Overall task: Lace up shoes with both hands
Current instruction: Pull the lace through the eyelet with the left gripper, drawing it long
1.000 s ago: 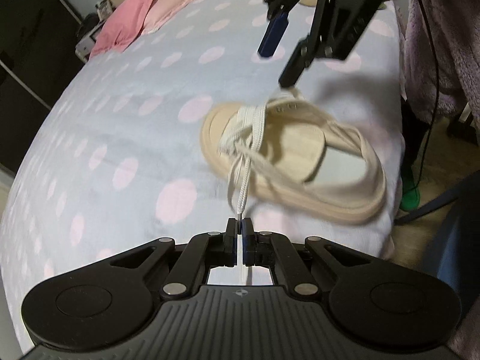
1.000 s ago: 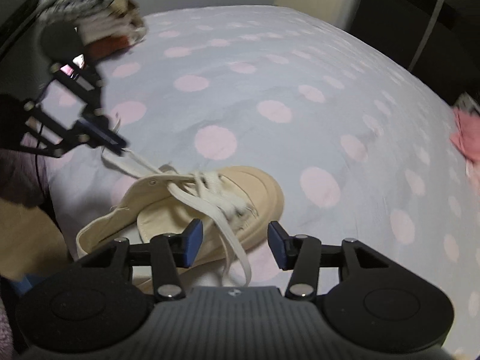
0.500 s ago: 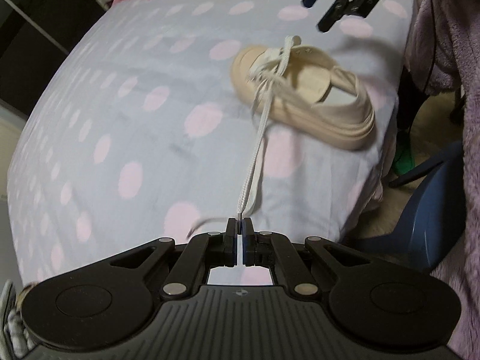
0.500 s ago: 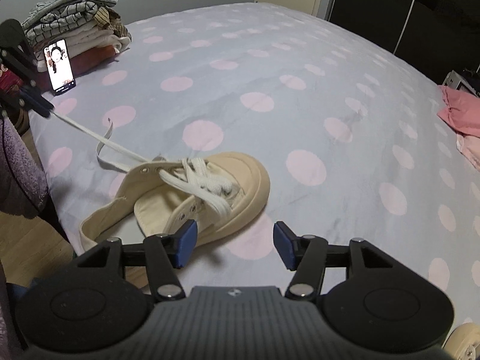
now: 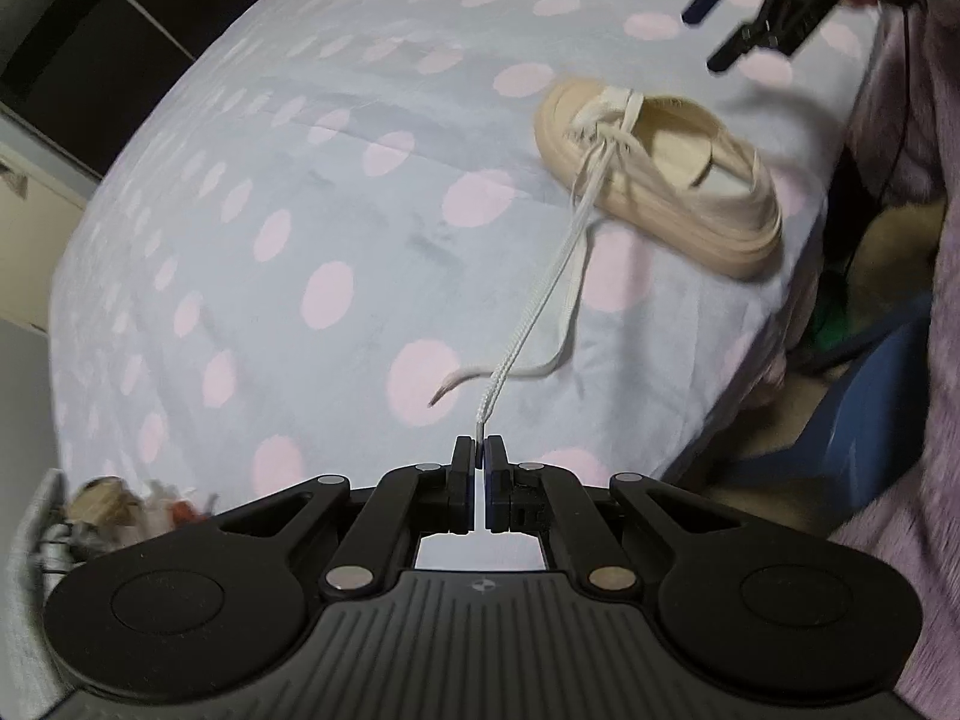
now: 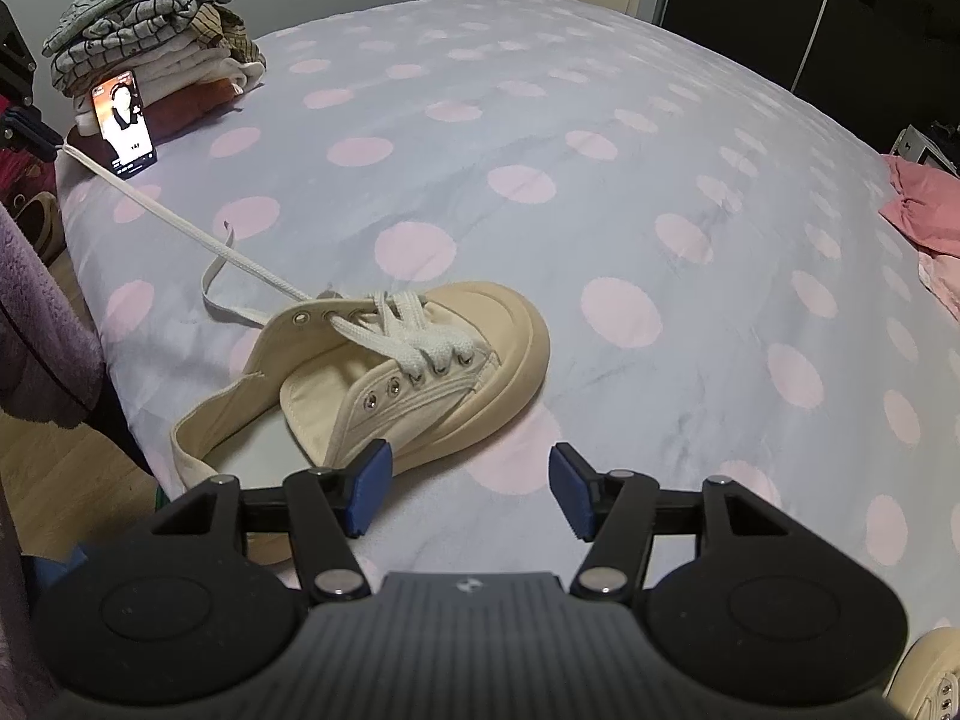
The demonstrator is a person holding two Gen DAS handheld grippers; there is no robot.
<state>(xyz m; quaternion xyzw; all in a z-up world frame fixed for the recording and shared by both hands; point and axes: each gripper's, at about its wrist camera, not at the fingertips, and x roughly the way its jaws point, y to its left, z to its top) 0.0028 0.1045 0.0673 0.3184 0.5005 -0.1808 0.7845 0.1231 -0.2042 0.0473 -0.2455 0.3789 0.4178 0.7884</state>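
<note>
A beige canvas shoe [image 6: 420, 372] lies on the dotted bed cover near the bed's edge, its lower eyelets laced. One white lace end [image 5: 540, 300] runs taut from the shoe to my left gripper [image 5: 480, 450], which is shut on its tip. In the right wrist view that gripper [image 6: 24, 132] shows at the far left edge, holding the lace [image 6: 180, 222]. The other lace end [image 5: 480, 372] lies slack on the cover. My right gripper [image 6: 468, 492] hovers just in front of the shoe's side, open, with nothing between its blue pads. The left wrist view shows it [image 5: 708, 33] beyond the shoe.
A stack of folded clothes [image 6: 150, 30] with a lit phone [image 6: 123, 117] leaning on it sits at one corner of the bed. Pink garments [image 6: 924, 204] lie at the far side. A second shoe's toe [image 6: 930, 678] shows bottom right. A blue chair [image 5: 870, 420] stands beside the bed edge.
My left gripper has drawn back and up from the shoe, pulling the lace out long and taut. My right gripper's jaws have widened, and the lace that lay between them is gone.
</note>
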